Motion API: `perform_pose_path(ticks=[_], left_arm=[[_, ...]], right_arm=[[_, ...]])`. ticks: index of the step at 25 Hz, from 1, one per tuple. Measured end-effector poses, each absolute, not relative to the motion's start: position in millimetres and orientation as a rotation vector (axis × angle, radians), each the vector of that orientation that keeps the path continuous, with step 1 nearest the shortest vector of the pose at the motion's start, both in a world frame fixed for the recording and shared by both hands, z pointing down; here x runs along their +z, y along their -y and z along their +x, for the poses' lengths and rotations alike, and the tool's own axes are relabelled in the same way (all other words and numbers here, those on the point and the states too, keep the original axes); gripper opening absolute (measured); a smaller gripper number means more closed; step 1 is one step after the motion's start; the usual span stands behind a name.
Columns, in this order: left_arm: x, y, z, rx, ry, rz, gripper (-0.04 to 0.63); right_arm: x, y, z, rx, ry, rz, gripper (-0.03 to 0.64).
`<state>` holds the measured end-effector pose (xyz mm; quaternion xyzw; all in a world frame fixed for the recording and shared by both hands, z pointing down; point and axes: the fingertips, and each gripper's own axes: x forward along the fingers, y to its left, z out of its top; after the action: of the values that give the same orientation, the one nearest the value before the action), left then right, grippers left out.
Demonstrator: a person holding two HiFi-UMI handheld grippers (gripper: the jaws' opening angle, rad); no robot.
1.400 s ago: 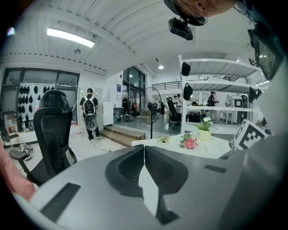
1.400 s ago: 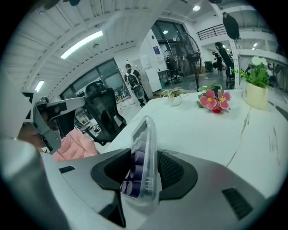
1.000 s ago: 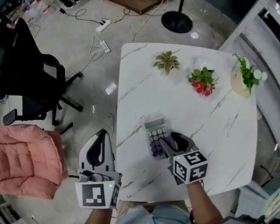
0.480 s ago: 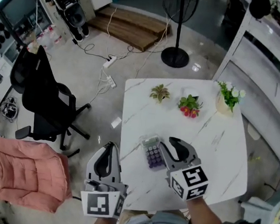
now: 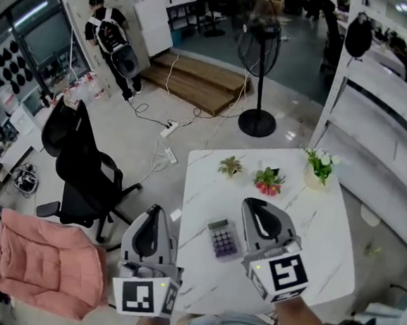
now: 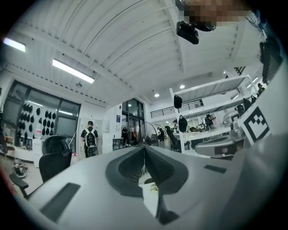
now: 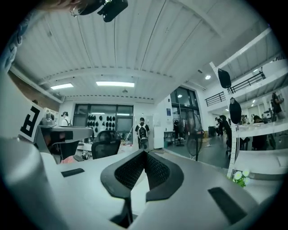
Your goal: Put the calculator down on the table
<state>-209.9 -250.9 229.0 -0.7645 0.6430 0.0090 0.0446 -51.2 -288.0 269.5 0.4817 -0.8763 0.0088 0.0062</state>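
Calculator (image 5: 224,239) is lying flat on the table (image 5: 318,225) now, just left of the right gripper (image 5: 251,205), which has let go, lifted away and pressed its jaws together empty. The left gripper (image 5: 155,211) rose too, jaws together, holding nothing. Looks done to me.

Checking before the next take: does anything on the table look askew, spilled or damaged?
Nothing stands out. The calculator lies flat, keys up, on the white table; the green plant, red-flowered plant and white-flowered plant stand upright at its far edge. No spill shows.
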Motion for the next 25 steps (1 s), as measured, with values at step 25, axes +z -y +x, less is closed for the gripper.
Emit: perform_pose_path(ticks=[25], left_arm=[[225.3, 239.9, -191.9, -0.007, -1.933, -2.334, 0.009]], right_arm=[[263.7, 277.0, -44.1, 0.011, 2.792, 1.485, 0.017]])
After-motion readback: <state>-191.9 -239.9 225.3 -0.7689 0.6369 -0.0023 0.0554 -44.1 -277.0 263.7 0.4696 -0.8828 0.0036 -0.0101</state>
